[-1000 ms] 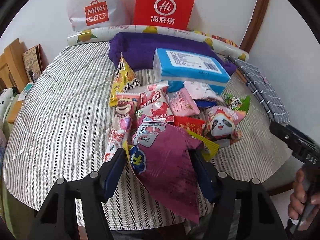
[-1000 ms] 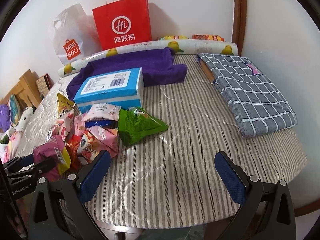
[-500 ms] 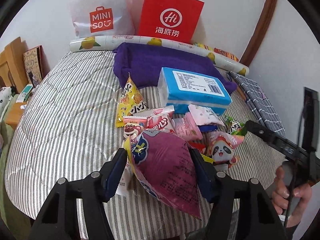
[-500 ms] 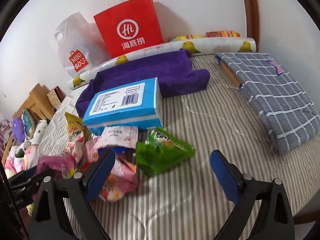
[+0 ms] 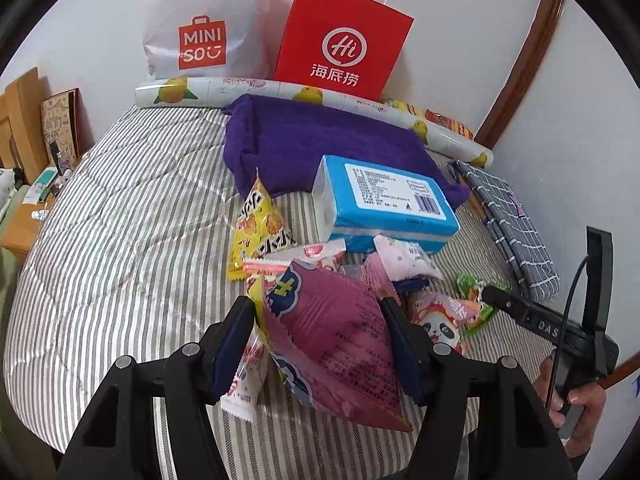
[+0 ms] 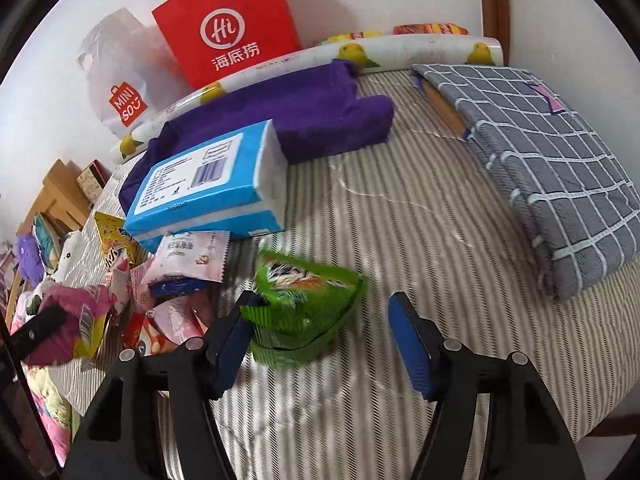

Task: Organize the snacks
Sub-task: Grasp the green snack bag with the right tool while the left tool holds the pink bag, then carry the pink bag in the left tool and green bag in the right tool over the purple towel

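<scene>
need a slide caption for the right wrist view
Open right gripper closing in on a green crinkly snack packet on the striped quilted bedspread, beside a blue tissue pack.

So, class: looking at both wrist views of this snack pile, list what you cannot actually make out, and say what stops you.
- Snacks under the purple bag, left wrist view: the bag, clamped in the left gripper, covers them.
- Print on the green packet, right wrist view: motion blur.
- Label text on the blue tissue pack: too small in both views.
- Right gripper contact with the green packet: unclear, blurred.
</scene>
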Demonstrator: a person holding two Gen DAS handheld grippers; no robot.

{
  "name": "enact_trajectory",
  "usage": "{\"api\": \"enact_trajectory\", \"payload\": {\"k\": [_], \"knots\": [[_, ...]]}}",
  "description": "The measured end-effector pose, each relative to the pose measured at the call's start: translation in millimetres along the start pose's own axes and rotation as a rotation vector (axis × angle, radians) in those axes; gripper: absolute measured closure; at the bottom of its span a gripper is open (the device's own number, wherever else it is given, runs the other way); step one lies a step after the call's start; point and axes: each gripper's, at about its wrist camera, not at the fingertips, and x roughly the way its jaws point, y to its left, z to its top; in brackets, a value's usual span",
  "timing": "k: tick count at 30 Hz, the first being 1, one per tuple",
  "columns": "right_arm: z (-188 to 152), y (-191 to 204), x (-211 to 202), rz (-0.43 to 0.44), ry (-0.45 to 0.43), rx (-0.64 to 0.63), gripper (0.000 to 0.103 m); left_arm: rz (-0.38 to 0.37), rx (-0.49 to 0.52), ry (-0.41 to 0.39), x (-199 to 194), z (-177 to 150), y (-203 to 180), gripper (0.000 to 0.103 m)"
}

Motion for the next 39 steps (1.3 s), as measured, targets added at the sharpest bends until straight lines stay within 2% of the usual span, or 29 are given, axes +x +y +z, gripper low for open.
{"api": "enact_trajectory", "payload": {"k": [5, 9, 12, 14, 15, 19, 23, 27, 30, 34, 39], "knots": [[-6.5, 13.8, 8.8, -0.031, 0.034, -0.064, 0.035, -0.015, -0.008, -0.005, 0.7, 9.3, 3.3, 0.041], [-5.8, 16.5, 20.7, -0.017, 0.047, -0.053, 0.034, -0.014, -0.011, -0.001, 2.5, 13.4, 7.3, 0.041], [-6.6, 18.4, 30.6, -0.048, 0.058, -0.063, 0.034, -0.016, -0.016, 0.000, 2.9, 15.8, 10.9, 0.041], [-7.6, 17.0, 34.4, -0.051, 0.068, -0.064, 0.041, -0.019, -0.021, 0.000, 2.6, 18.2, 13.5, 0.044], [-8.6, 15.6, 33.2, -0.046, 0.058, -0.064, 0.041, -0.021, -0.024, -0.001, 2.2, 19.8, 14.6, 0.045], [-7.9, 8.8, 23.7, -0.040, 0.037, -0.045, 0.051, -0.028, -0.021, -0.008, 1.5, 26.0, 15.7, 0.046], [-4.7, 4.1, 18.4, -0.046, 0.026, -0.027, 0.051, -0.039, -0.027, 0.026, 11.7, 27.6, 18.4, 0.052], [-5.1, 3.4, 17.9, -0.053, 0.023, -0.024, 0.051, -0.044, -0.026, 0.045, 11.0, 20.2, 20.5, 0.052], [-5.8, 3.6, 16.2, -0.054, 0.014, -0.021, 0.051, -0.037, -0.009, 0.059, 7.8, 14.1, 19.8, 0.047], [-4.4, 5.2, 10.4, -0.055, -0.013, -0.028, 0.051, -0.041, 0.017, 0.062, -2.4, 2.4, 17.8, 0.028], [-4.3, 6.2, 2.8, -0.057, -0.040, -0.027, 0.052, 0.002, 0.099, 0.072, -10.3, -17.1, 6.3, 0.024]]}}
